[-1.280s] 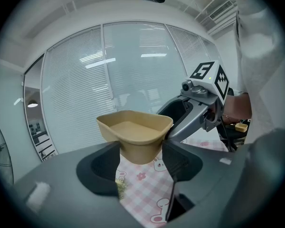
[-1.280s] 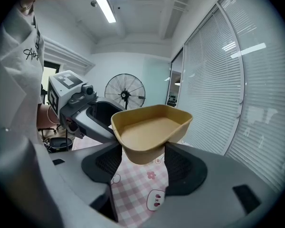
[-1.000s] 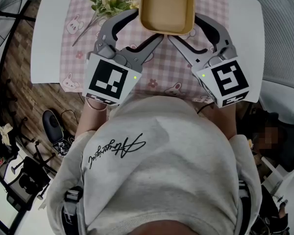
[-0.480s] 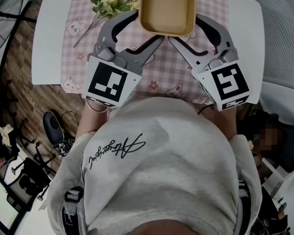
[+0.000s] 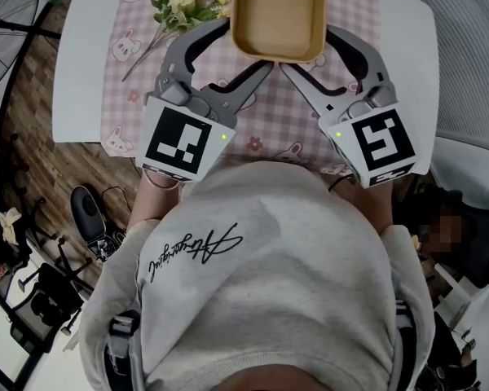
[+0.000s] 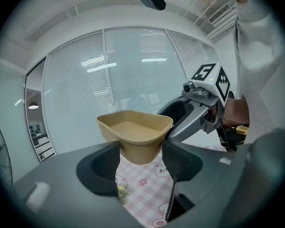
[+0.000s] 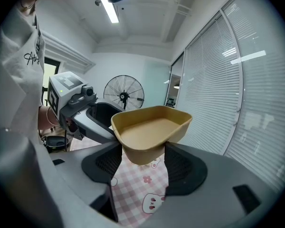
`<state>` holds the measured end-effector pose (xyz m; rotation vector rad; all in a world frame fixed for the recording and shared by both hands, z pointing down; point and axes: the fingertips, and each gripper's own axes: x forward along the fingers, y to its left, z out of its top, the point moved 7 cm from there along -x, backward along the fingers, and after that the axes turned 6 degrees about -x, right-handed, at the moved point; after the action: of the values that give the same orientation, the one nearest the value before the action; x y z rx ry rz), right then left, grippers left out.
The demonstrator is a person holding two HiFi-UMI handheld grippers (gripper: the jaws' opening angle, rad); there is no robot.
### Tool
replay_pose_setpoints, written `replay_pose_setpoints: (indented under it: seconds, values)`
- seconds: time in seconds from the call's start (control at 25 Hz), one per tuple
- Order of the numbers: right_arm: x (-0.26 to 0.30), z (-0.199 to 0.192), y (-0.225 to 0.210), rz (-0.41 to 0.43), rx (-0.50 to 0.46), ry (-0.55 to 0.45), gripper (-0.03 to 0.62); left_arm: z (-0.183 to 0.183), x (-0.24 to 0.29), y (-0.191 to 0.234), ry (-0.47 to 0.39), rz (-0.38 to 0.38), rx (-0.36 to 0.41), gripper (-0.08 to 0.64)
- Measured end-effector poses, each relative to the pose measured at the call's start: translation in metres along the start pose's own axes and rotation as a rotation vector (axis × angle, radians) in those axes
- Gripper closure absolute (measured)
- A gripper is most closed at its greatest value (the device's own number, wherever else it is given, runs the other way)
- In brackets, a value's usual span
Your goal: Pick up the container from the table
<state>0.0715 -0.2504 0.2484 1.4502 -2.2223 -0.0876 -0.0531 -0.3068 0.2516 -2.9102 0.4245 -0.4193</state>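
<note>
Fingers [image 6: 102, 169] of the left gripper [image 6: 140, 161] pinch one near corner of the container [image 6: 135, 134] — the tan wall sits pressed between the two dark pads, just under the rim. The right gripper [image 7: 142, 163] has the other near corner, its fingers [image 7: 185, 167] clamped on the wall in the same way.

The container is empty and roughly level. It hangs between the two grippers over the pink checked cloth [image 5: 285, 120] that covers the middle of the white tabletop [image 5: 73, 80]. In both gripper views the cloth's rabbit print shows below the base with nothing touching it, so the container looks lifted clear — not resting on anything. A bunch of flowers [image 5: 183, 2] lies on the cloth, beside the left gripper.

Judged from this, the pick-up is essentially done; what remains is only to keep the two-sided hold steady.
</note>
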Motion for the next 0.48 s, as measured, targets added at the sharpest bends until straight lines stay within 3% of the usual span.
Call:
replay_pose_setpoints:
  seconds: [0.48]
  values:
    - [-0.0002,-0.0004,-0.0002,-0.003,0.004,-0.001,0.313,-0.0001,0.0009,-0.0004,-0.001,0.003,-0.007,0.287]
